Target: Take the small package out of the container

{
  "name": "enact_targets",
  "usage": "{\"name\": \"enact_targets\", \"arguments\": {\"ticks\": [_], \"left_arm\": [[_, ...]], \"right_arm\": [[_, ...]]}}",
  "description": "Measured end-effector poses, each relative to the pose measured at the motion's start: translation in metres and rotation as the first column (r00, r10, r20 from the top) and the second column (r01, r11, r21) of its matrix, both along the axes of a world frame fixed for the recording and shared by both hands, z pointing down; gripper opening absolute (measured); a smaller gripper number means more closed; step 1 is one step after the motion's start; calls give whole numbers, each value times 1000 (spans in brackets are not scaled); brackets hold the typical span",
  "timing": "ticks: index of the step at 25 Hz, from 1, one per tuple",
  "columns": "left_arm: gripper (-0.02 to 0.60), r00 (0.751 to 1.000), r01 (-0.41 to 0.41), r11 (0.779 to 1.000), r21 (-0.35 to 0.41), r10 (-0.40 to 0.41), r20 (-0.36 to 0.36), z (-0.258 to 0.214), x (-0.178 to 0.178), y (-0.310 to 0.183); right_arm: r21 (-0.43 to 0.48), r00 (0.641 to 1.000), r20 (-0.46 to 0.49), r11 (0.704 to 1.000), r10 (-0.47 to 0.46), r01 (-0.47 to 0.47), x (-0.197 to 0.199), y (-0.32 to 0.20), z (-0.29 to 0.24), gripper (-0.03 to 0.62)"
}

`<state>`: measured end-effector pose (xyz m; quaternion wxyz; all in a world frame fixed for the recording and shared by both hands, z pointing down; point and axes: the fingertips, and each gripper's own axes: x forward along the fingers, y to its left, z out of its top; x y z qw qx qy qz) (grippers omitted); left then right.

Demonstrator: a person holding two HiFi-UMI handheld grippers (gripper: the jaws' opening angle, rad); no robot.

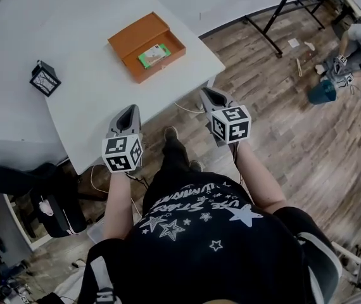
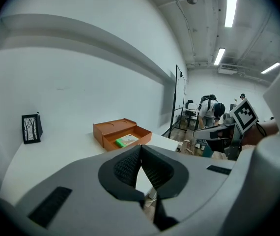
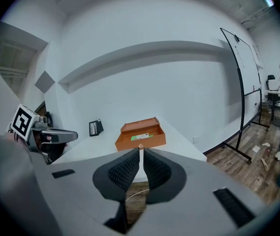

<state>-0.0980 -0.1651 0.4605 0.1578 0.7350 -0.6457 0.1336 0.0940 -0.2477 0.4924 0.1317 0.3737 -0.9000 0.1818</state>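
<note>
Now, small package [image 1: 153, 56]: green and white, lying flat in the open tray of the container.
Container [image 1: 137, 35]: orange box, its flat lid part just beside the tray, on the far half of the white table [image 1: 85, 100].
Package versus claws: well ahead of both tips, touched by neither.
Left claw [image 1: 130, 110]: forearm stretched forward, claw over the table's near edge, pointing towards the container; jaws pressed together, nothing in them.
Right claw [image 1: 207, 93]: forearm forward, held off the table's near right corner above the wooden floor [image 1: 282, 125]; jaws drawn to a thin slit, empty.
Count: one package, one container, two claws, one small black frame [image 1: 44, 78] at the table's left.
</note>
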Motion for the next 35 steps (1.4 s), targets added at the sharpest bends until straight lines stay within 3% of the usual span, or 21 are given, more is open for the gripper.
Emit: {"name": "enact_targets", "arguments": {"ticks": [15, 19, 24, 29, 35], "left_arm": [[21, 992, -124, 991, -41, 125, 10, 11, -50, -157], [23, 983, -181, 979, -91, 182, 12, 22, -59, -194], [104, 958, -282, 945, -163, 288, 14, 39, -61, -228], [213, 921, -375, 893, -249, 389, 11, 59, -62, -253], [295, 869, -431, 837, -337, 486, 94, 89, -65, -273]], "right_arm": [[-2, 999, -50, 1000, 15, -15, -62, -143, 3, 54], [-10, 998, -56, 1000, 18, -19, -82, -177, 4, 54], [-29, 997, -64, 999, 34, -36, -102, -205, 11, 54], [-49, 995, -91, 998, 42, -46, -115, -224, 20, 54], [-68, 991, -117, 995, 62, -70, -122, -241, 28, 54]]}}
